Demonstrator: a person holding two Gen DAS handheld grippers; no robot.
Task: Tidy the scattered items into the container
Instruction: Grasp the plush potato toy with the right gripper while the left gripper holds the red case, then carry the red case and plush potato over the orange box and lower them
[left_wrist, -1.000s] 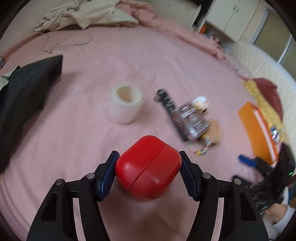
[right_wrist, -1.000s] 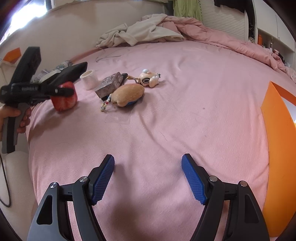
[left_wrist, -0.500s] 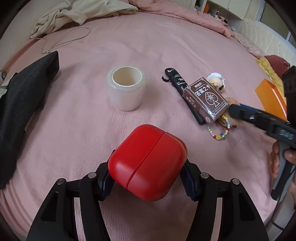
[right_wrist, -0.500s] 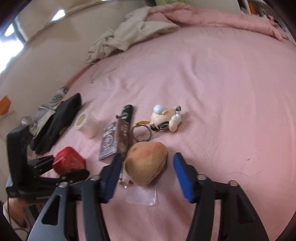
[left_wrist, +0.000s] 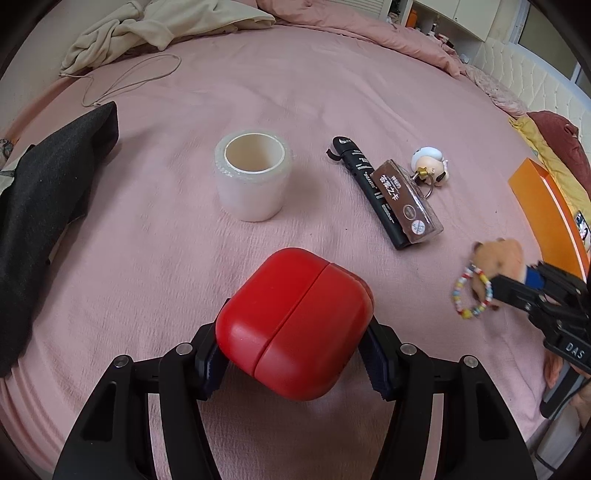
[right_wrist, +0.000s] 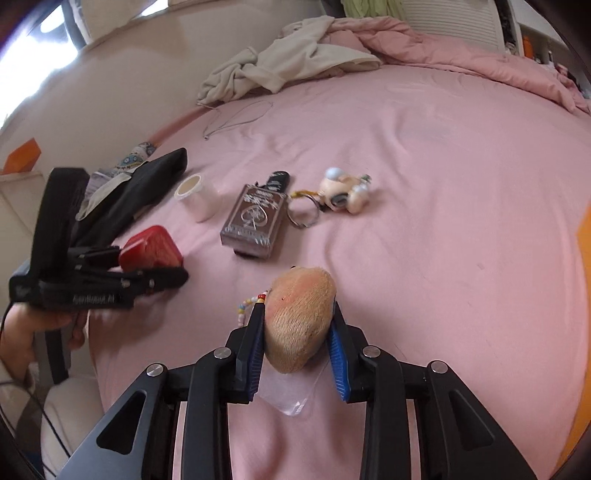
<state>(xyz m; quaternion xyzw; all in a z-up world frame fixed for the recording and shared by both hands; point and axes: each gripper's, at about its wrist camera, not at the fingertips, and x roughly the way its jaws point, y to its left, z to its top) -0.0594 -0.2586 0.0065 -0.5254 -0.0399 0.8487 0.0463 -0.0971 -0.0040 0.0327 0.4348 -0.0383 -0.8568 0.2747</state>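
My left gripper (left_wrist: 295, 354) is shut on a red rounded case (left_wrist: 295, 317) and holds it just above the pink bed; the right wrist view shows the case (right_wrist: 151, 247) at the left. My right gripper (right_wrist: 297, 332) is closing, and its blue pads press both sides of a brown plush toy (right_wrist: 299, 314) with a bead loop. The plush (left_wrist: 498, 258) also shows in the left wrist view at the right. An orange container (left_wrist: 546, 206) stands at the bed's right edge. A card box (left_wrist: 406, 199), a black tube (left_wrist: 369, 188), a figure keychain (left_wrist: 430, 166) and a tape roll (left_wrist: 253, 177) lie loose.
A black cloth (left_wrist: 44, 206) lies along the left side of the bed. A beige garment (left_wrist: 155, 29) and a thin cord (left_wrist: 129, 77) sit at the far end, with a bunched pink duvet (right_wrist: 461, 48) behind. A person's hand (right_wrist: 22, 332) holds the left gripper.
My right gripper moved up to the brown plush toy and closed its jaws around it. The left gripper stayed shut on the red case and tilted a little.
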